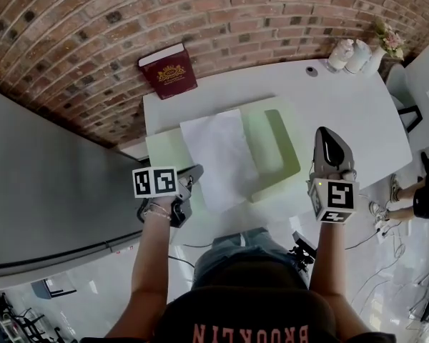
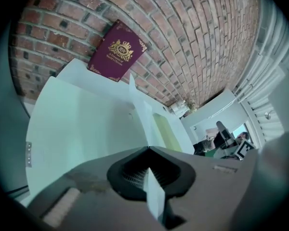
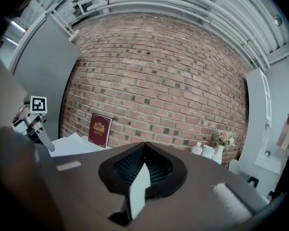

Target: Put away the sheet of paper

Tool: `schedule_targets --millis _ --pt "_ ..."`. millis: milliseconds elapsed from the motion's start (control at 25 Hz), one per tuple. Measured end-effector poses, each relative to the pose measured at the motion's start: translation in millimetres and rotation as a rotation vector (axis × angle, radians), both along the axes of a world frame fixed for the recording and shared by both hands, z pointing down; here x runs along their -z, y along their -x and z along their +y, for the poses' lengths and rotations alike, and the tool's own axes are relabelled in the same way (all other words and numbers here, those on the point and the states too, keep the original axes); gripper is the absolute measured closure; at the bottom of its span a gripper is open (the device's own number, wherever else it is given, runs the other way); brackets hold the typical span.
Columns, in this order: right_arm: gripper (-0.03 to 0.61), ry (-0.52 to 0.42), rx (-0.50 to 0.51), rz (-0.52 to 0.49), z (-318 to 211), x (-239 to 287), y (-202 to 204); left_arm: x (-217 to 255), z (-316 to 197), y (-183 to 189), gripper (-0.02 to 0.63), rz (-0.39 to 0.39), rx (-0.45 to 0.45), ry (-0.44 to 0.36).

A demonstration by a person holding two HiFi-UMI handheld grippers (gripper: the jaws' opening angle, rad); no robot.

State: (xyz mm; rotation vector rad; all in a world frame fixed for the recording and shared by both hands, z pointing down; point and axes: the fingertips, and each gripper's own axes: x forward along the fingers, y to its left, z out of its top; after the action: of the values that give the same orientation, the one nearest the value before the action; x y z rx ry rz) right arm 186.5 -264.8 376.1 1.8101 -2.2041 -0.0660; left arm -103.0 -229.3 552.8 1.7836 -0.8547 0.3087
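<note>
Head view: the sheet (image 1: pixel 218 156) lies on a green folder (image 1: pixel 277 148) on the desk (image 1: pixel 343 113), its long axis running from the person toward the brick wall (image 1: pixel 93 56). The left tongs (image 1: pixel 196 171) pinch its left edge. The right tongs (image 1: pixel 327 134) hover closed and empty.

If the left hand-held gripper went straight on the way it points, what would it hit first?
Probably the sheet of paper on the pale green folder, just ahead of the left hand-held gripper; depth is unclear.
</note>
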Motion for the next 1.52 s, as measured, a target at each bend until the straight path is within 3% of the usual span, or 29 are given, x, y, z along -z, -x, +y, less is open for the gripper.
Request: schedule_targets --millis 280,720,1520 --pt "0.577 -0.012 0.021 0.001 -4 0 5 -27 8 27 0.612 -0.087 0.013 0.068" --pt "0.577 -0.012 0.035 0.013 -8 -2 1 -49 9 33 0.612 -0.125 0.041 0.118" --pt "0.577 0.010 0.009 0.002 -19 -12 -47 -53 -15 -27 0.612 -0.137 0.021 0.147"
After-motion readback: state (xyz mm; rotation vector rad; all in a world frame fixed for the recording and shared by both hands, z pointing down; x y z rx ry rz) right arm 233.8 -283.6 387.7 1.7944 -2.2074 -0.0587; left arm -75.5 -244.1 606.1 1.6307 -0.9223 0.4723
